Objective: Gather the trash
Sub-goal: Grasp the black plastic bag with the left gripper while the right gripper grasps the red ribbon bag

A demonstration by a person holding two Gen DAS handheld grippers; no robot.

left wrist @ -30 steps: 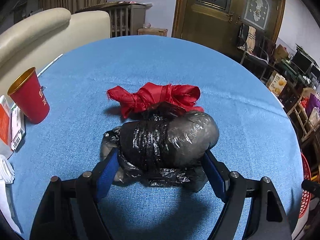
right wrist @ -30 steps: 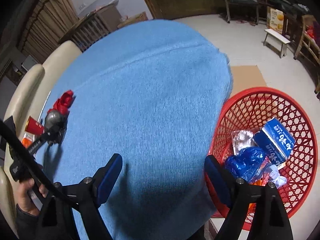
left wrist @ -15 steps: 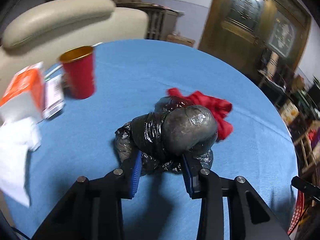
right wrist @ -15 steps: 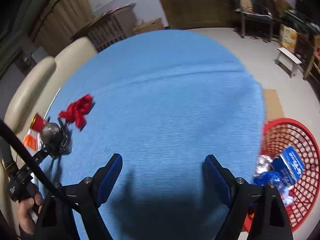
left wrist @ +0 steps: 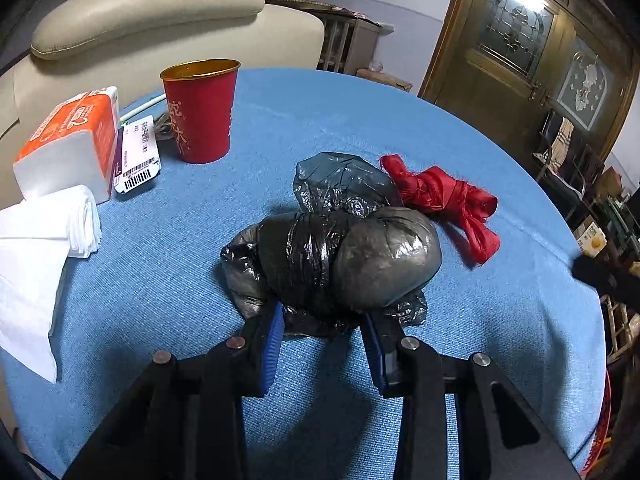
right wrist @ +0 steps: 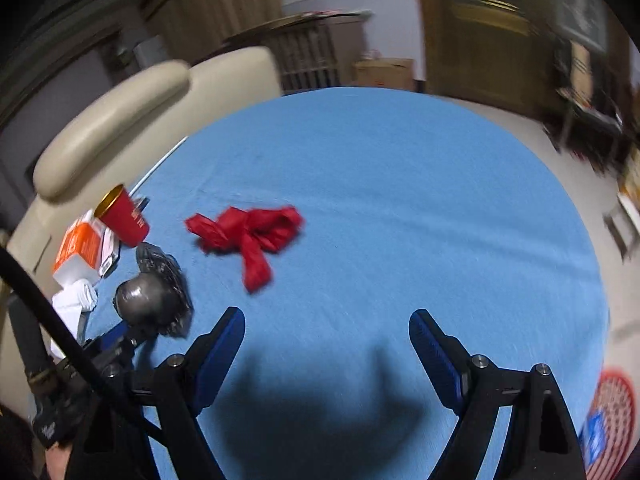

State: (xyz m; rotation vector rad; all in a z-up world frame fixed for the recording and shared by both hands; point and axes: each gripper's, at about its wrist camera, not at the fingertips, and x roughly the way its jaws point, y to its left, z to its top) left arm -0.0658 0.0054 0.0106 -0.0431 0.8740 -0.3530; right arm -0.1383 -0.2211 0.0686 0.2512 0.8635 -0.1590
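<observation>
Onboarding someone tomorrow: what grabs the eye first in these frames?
The black plastic bag, bundled at the centre of the blue tablecloth, with the left hand-held gripper shut on its near side. Just behind it lies a knotted red bag, and to the left stands a red cup. The right hand-held gripper is open over bare cloth.

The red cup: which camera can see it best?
The left wrist view. There the red cup stands large and sharp, upright on the blue tablecloth, gold rim and white writing showing. In the right wrist view it is small, blurry and far off at the left.
</observation>
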